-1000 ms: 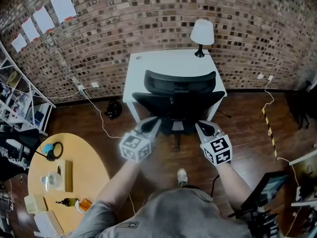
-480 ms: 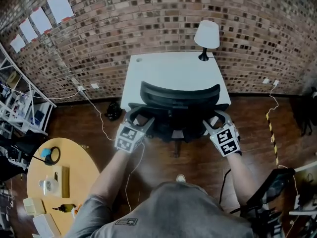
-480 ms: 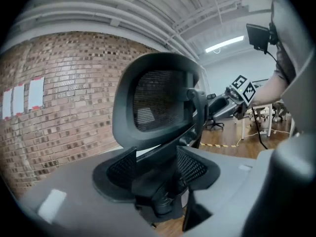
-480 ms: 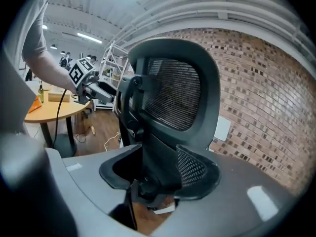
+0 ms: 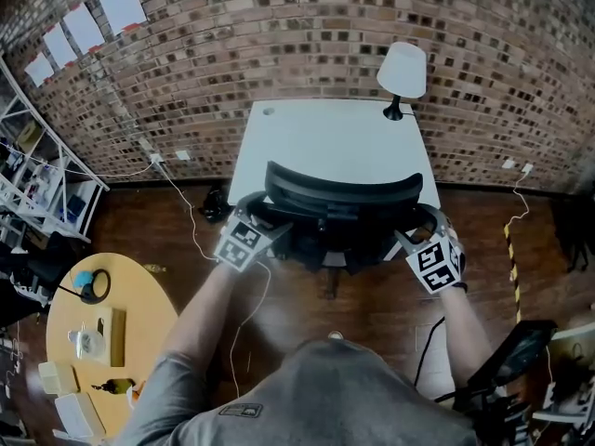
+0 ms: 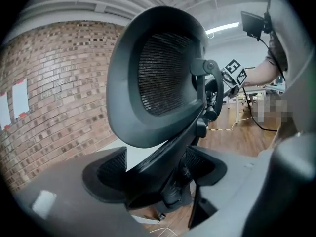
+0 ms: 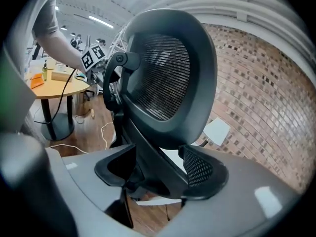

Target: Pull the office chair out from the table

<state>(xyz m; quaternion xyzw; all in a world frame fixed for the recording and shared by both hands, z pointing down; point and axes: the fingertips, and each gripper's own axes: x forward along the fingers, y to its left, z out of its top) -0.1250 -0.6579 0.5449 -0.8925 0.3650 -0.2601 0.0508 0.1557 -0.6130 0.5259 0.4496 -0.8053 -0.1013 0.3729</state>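
The black mesh-backed office chair (image 5: 339, 207) stands tucked against the white table (image 5: 316, 133). My left gripper (image 5: 258, 223) is at the chair's left side and my right gripper (image 5: 416, 232) at its right side, near the curved armrests. In the left gripper view the jaws of the left gripper (image 6: 155, 172) are opening wide, and a dark bar of the chair frame (image 6: 173, 152) runs between the pads without being pressed. In the right gripper view the right gripper (image 7: 160, 174) is likewise opening, with the chair's back support (image 7: 148, 157) between its pads.
A white lamp (image 5: 402, 71) stands on the table's far right corner, against the brick wall. A round wooden table (image 5: 107, 342) with small items is at the lower left, and metal shelving (image 5: 37, 193) is beyond it. Cables (image 5: 186, 226) trail over the wooden floor.
Both grippers have moved forward from behind the chair to its two sides and have rolled. Their jaws have gone from shut to wide apart.
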